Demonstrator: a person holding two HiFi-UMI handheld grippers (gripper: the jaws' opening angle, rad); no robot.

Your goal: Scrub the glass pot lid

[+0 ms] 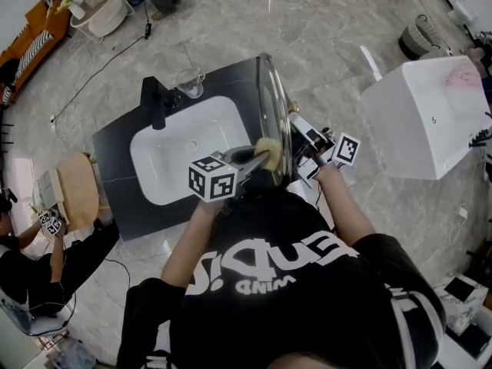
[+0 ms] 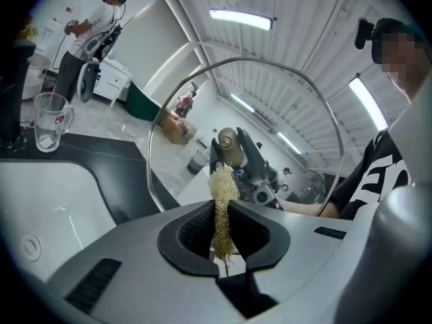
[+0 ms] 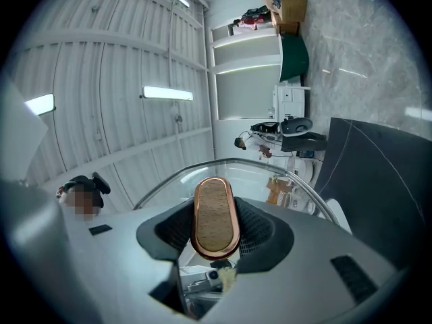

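The glass pot lid [image 1: 270, 98] stands on edge above the sink, seen edge-on in the head view. My right gripper [image 1: 301, 148] is shut on its wood-topped, copper-rimmed knob [image 3: 215, 214], and the glass [image 3: 270, 174] curves away beyond the jaws. My left gripper [image 1: 257, 158] is shut on a tan loofah sponge [image 1: 269, 151], whose tip rests against the lid's other face. In the left gripper view the sponge [image 2: 221, 194] stands upright between the jaws of the left gripper [image 2: 223, 231]. There the knob [image 2: 229, 144] and right gripper [image 2: 260, 177] show through the lid [image 2: 283, 113].
A white sink basin [image 1: 165, 156] sits in a dark counter [image 1: 123, 141] with a black faucet [image 1: 156, 102] and a glass mug [image 1: 191, 81] behind it. A white cabinet [image 1: 430, 118] stands to the right. Another person [image 1: 46, 237] sits at the left.
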